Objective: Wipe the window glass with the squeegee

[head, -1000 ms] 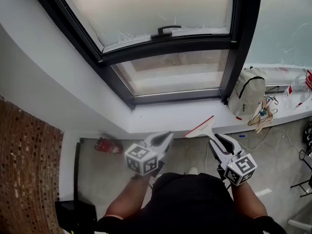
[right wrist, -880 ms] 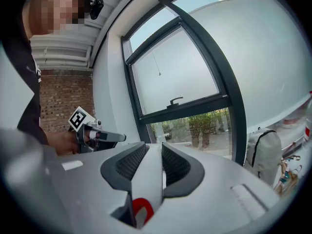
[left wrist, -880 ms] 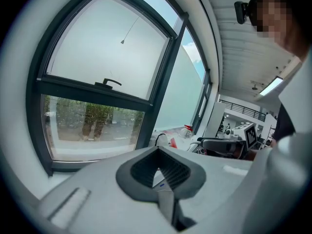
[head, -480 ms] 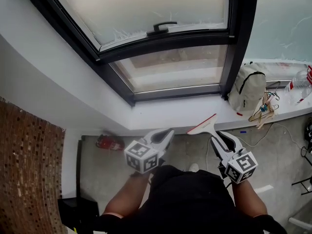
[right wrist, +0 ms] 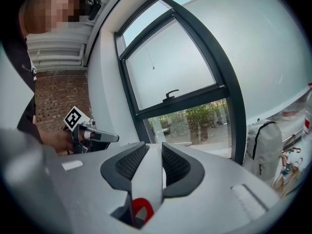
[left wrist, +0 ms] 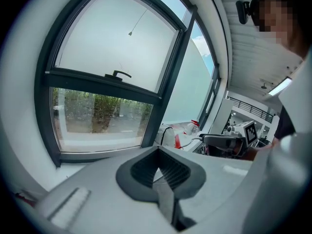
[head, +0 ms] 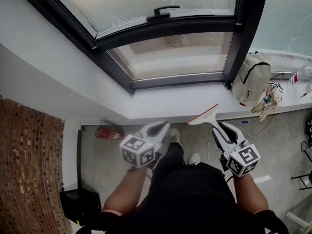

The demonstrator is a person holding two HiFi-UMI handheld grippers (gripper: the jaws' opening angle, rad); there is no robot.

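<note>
The window (head: 170, 57) has a dark frame, a frosted upper pane with a black handle (head: 162, 10) and a clear lower pane. My right gripper (head: 218, 126) is shut on the white handle of the squeegee (head: 204, 116), whose red-edged blade points up-left just below the sill (head: 170, 104). In the right gripper view the white handle (right wrist: 150, 172) runs between the pads, with a red loop at its end. My left gripper (head: 162, 127) is shut with nothing in it; its pads (left wrist: 161, 172) meet in the left gripper view. Both hang below the sill, apart from the glass.
A beige backpack (head: 253, 82) leans on the sill at the right, beside wooden hangers (head: 267, 104) and a plastic bottle (head: 302, 77). A red object (head: 108, 132) lies on the floor by the wall. Brick wall (head: 24, 165) rises at left.
The view has tilted down, showing the person's legs and shoes. Both grippers stay below the sill; the squeegee blade sits slightly higher and further right.
</note>
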